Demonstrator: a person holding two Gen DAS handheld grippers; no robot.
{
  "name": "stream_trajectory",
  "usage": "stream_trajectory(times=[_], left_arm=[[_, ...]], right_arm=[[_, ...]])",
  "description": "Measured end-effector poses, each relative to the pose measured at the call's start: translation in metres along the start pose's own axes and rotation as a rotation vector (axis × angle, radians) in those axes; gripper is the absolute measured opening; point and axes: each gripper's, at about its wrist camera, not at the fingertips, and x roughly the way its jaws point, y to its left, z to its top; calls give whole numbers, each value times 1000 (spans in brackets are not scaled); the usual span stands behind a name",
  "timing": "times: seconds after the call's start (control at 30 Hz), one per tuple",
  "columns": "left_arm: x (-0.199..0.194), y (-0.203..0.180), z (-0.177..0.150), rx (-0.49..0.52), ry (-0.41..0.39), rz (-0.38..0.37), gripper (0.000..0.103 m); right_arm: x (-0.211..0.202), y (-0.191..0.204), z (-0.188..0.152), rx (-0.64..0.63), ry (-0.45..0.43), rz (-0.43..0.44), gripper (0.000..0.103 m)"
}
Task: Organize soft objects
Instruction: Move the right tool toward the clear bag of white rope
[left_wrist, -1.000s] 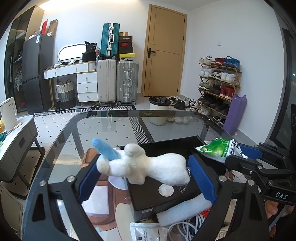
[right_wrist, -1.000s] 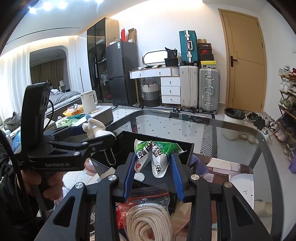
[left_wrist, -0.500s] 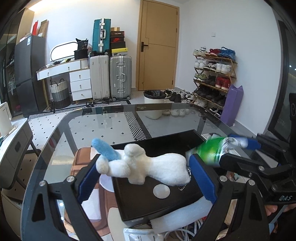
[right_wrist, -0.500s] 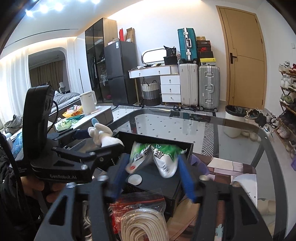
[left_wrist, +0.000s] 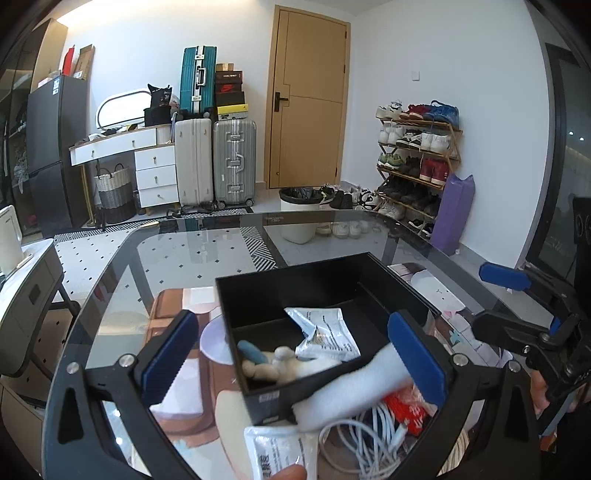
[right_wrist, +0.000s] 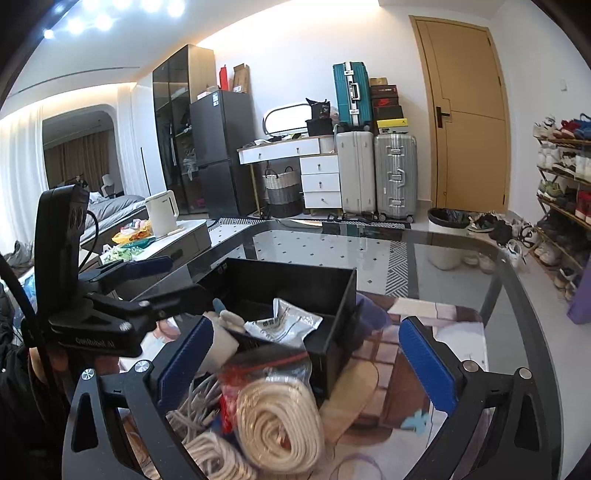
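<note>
A black open box (left_wrist: 402, 291) stands on the glass table (left_wrist: 184, 251). Inside it lie a white plush toy with a blue ear (left_wrist: 280, 363) and a silver foil packet (left_wrist: 325, 334). My left gripper (left_wrist: 291, 360) is open and empty, its blue pads either side of the box's near end. My right gripper (right_wrist: 303, 358) is open and empty, just in front of the box (right_wrist: 343, 295); the toy (right_wrist: 227, 319) and the packet (right_wrist: 282, 325) show inside it. The right gripper also shows at the right of the left wrist view (left_wrist: 532, 306).
In front of the box lie a white sock-like roll (left_wrist: 354, 387), another foil packet (left_wrist: 277, 450), white cables (left_wrist: 369, 439) and a bagged coil of cream rope (right_wrist: 280, 417). Chairs show beneath the glass. Suitcases, drawers, a door and a shoe rack stand behind.
Both grippers opened. The plush toy dropped from the left gripper into the box and the packet dropped from the right gripper into it. Both grippers pulled back towards me.
</note>
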Motion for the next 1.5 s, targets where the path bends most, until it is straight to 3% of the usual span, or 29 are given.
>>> stream_trajectory(times=[0.3, 0.73, 0.87, 1.3, 1.5], left_arm=[[-31, -3, -17, 33, -12, 67, 103], [-49, 3, -41, 44, -7, 82, 103], [-43, 8, -50, 34, 28, 85, 103], [-37, 10, -64, 0, 92, 14, 103], [-36, 5, -69, 31, 109, -6, 103]], right_arm=[[-19, 6, -24, -19, 39, -17, 102], [-30, 21, -44, -63, 91, -20, 102], [-25, 22, -47, -73, 105, -10, 102], [-21, 21, -45, -44, 116, 38, 102], [-22, 18, -36, -27, 116, 48, 102]])
